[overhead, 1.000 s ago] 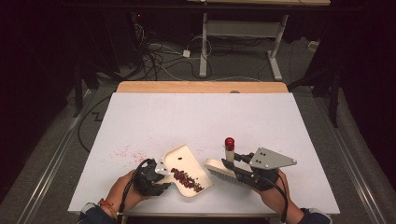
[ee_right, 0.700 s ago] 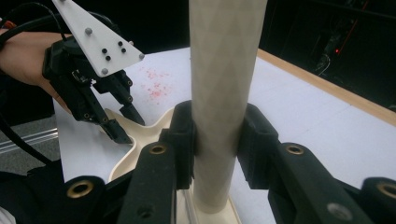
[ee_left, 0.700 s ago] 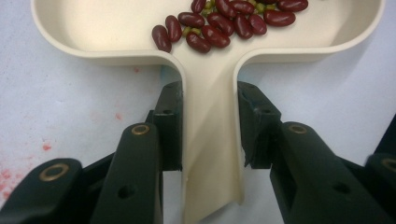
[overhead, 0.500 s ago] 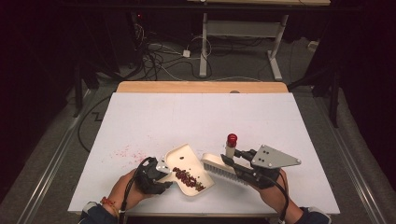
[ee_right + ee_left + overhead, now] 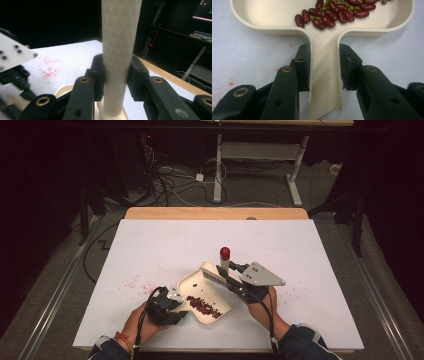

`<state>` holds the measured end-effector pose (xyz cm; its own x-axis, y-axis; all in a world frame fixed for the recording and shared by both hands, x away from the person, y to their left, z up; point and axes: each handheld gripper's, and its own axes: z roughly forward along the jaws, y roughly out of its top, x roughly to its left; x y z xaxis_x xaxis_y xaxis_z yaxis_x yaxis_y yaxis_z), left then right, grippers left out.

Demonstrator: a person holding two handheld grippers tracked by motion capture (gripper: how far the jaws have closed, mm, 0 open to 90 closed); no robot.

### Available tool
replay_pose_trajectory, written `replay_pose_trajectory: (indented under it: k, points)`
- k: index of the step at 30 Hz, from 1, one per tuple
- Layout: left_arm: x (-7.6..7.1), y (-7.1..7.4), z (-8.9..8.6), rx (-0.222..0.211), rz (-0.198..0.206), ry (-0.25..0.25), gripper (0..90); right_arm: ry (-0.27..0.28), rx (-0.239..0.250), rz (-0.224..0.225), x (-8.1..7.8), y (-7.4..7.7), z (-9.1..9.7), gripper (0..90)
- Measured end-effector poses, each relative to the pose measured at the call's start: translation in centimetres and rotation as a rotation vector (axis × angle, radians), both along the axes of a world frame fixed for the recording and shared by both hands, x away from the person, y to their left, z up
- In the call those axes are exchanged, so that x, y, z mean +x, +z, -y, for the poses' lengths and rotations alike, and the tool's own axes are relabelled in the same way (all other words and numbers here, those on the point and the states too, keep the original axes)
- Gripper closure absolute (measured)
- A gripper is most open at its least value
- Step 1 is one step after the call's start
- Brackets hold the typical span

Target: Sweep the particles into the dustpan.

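Observation:
A cream dustpan lies on the white table near its front edge, with red and a few green beans piled in it. My left gripper is shut on the dustpan's handle, one jaw on each side; the beans lie just beyond the jaws. My right gripper is shut on the pale handle of a hand brush, which stands up and ends in a red cap. The brush head rests at the dustpan's far right rim.
Red specks and smears dot the white tabletop left of the dustpan. A wooden strip runs along the table's far edge. Beyond it are dark floor, cables and desk legs.
My right gripper has carried the brush left and a little away from me, bringing the brush head up to the dustpan's rim. The left gripper and dustpan have stayed put.

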<state>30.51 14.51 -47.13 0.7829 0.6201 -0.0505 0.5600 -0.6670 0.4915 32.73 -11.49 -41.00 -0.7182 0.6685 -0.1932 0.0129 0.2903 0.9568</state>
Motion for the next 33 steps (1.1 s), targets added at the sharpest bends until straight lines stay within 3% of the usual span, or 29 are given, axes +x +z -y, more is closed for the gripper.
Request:
replay_pose_trajectory:
  k: [3, 8, 17, 23, 33]
  points:
    - [0.0, 0.0, 0.1, -0.008, 0.004, 0.012, 63.1, 0.002, -0.018, -0.020, 0.6, -0.6, -1.3, 70.5]
    - [0.2, 0.2, 0.2, -0.031, 0.009, 0.027, 63.2, 0.038, -0.049, -0.014, 0.3, -1.0, -3.3, 70.5]
    - [0.7, 0.0, 0.1, -0.024, 0.036, 0.068, 61.9, 0.094, -0.030, -0.054, -1.9, -0.9, -5.2, 70.4]
    - [1.1, -0.1, -0.3, -0.022, 0.049, 0.093, 62.9, 0.093, 0.003, -0.093, -2.0, -0.7, -5.2, 70.4]
    - [1.4, 0.0, -1.3, -0.034, 0.060, 0.121, 63.1, 0.086, 0.076, -0.096, -1.3, 0.8, -3.7, 70.4]
